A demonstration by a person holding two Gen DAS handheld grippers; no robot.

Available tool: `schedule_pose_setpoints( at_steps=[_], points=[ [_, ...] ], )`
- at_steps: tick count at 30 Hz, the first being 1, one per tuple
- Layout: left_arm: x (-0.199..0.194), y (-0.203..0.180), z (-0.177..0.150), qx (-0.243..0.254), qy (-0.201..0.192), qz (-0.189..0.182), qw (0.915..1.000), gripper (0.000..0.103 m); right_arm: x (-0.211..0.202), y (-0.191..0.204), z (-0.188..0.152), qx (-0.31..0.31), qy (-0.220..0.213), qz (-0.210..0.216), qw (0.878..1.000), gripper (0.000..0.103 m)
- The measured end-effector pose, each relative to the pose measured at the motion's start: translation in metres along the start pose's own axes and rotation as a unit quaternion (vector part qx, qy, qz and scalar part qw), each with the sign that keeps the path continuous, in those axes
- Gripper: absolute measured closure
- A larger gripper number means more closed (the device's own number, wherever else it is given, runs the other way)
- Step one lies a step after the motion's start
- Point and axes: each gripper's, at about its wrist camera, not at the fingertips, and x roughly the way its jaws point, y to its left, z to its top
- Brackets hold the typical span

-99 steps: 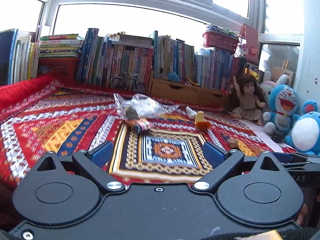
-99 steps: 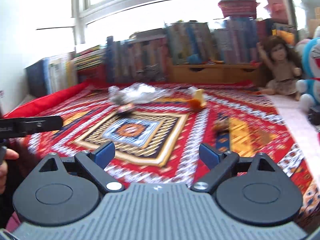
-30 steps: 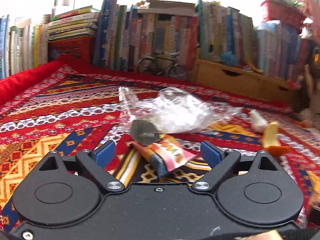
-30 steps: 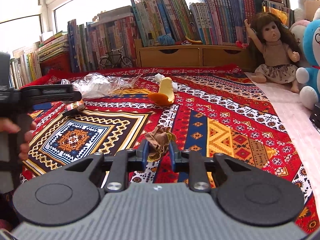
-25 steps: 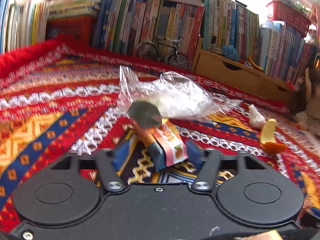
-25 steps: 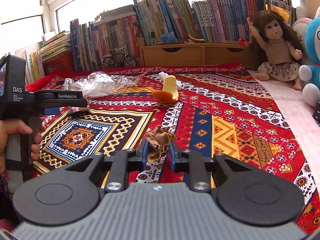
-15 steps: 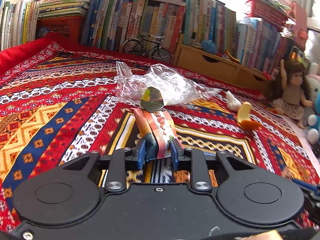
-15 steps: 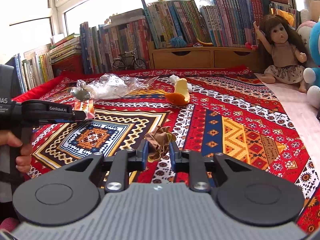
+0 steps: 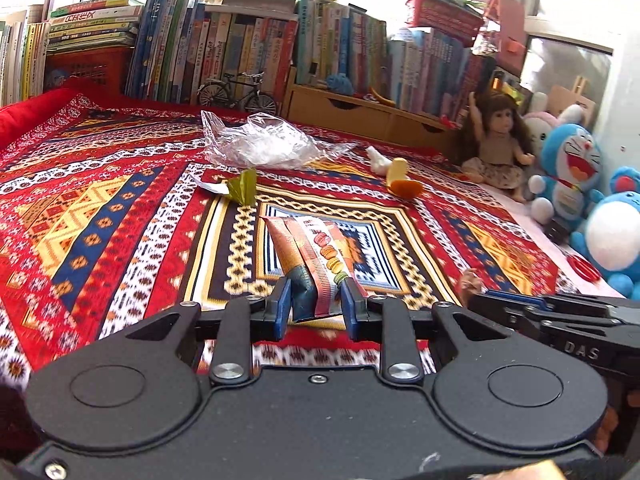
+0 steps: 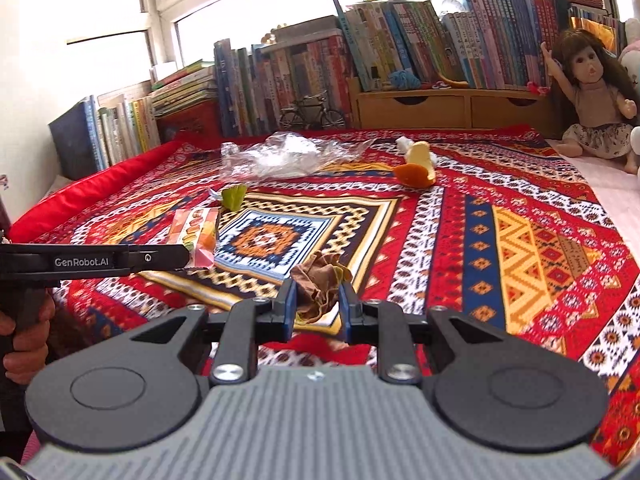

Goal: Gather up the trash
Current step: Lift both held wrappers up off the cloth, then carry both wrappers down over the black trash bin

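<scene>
Left wrist view: the left gripper pinches a snack wrapper that sticks up between its blue pads, having just closed on it. Ahead, a green scrap and clear plastic bag lie apart on the patterned rug.

Right wrist view: the right gripper pinches a brown crumpled wrapper. An orange peel lies farther off; books line the rug's far edge.

left gripper closed on the snack wrapper and lifted it.
</scene>
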Motion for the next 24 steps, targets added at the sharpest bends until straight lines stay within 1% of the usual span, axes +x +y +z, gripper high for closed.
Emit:
schedule_pose_setpoints(
  at_steps=[6, 10, 13, 15, 19, 21, 24],
  points=[
    [-0.048, -0.009, -0.028, 0.027, 0.000, -0.018, 0.9995, 0.078, -0.020, 0.017, -0.018, -0.006, 0.008, 0.029, 1.000, 0.076],
    [-0.072, -0.014, -0.051, 0.042, 0.011, -0.019, 0.9989, 0.078, -0.034, 0.031, -0.033, -0.028, 0.012, 0.039, 0.999, 0.076],
    [-0.086, -0.017, -0.071, 0.050, 0.028, -0.017, 0.9982, 0.078, -0.042, 0.039, -0.045, -0.035, 0.022, 0.054, 0.998, 0.076],
    [-0.091, -0.018, -0.082, 0.052, 0.044, -0.019, 0.9975, 0.078, -0.046, 0.044, -0.053, -0.040, 0.034, 0.062, 0.997, 0.076],
    [-0.096, -0.015, -0.106, 0.036, 0.085, -0.026, 0.9954, 0.078, -0.053, 0.053, -0.075, -0.049, 0.065, 0.077, 0.994, 0.076],
    [-0.094, -0.014, -0.122, 0.034, 0.111, -0.026, 0.9929, 0.078, -0.053, 0.055, -0.088, -0.048, 0.085, 0.081, 0.992, 0.076],
    [-0.082, -0.011, -0.144, 0.026, 0.155, -0.016, 0.9874, 0.078, -0.046, 0.055, -0.106, -0.039, 0.119, 0.082, 0.989, 0.076]
  ],
)
